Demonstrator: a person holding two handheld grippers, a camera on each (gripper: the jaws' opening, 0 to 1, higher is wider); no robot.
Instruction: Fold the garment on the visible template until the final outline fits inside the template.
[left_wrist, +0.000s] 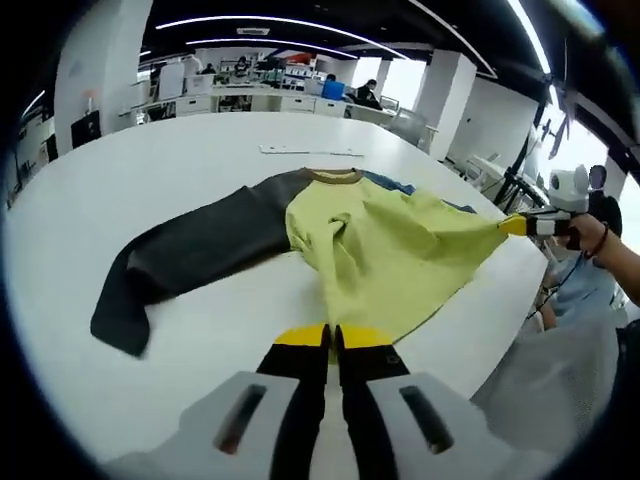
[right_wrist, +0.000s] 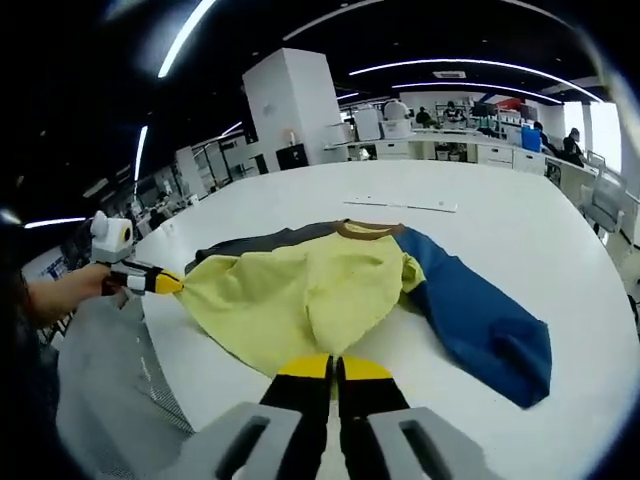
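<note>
your left gripper (left_wrist: 331, 338) and right gripper (right_wrist: 334, 368) each pinch the shirt (left_wrist: 385, 250) hem, stretched on the table (left_wrist: 150, 180).

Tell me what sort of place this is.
Probably an open-plan office or lab. A shirt lies on a large white table, with rows of desks where people sit behind it, white pillars, and strip lights on a dark ceiling.

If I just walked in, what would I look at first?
The bright yellow shirt spread on the big white table, with one grey sleeve and one blue sleeve. Both grippers pinch its hem: the left gripper and the right gripper.
</note>
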